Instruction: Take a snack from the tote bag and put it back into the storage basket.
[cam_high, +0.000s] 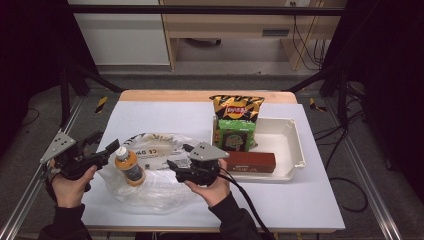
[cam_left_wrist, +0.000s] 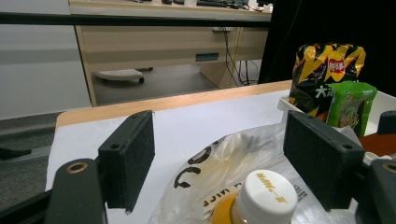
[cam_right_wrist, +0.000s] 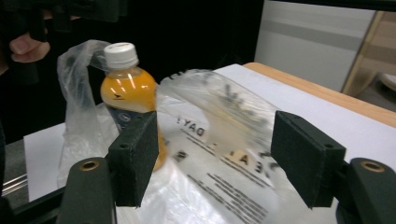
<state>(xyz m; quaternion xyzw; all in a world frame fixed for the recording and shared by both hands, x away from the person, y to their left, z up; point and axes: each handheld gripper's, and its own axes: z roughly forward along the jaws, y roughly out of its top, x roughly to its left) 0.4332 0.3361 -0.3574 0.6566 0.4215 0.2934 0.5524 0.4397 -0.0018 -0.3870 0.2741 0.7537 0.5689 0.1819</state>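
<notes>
left gripper (cam_high: 107, 148) gaping wide, gripping nothing | right gripper (cam_high: 176, 164) gaping wide, gripping nothing; flanking orange juice bottle (cam_high: 129, 166) inside clear plastic bag (cam_high: 160, 192) near table's front-left edge (cam_high: 100, 220)

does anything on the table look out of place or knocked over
Nothing is spilled or damaged. The orange drink bottle stands upright with its cap on, on the crumpled clear plastic bag. The snack packs lean in the white tray, which looks deliberate.

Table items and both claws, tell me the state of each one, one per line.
Juice bottle: upright, capped, inside the bag.
Plastic bag: mouth gaping, crumpled on the table.
White tray: holds three snack packs.
Chip bag: sealed, propped upright.
Left claw: open.
Right claw: open.
</notes>
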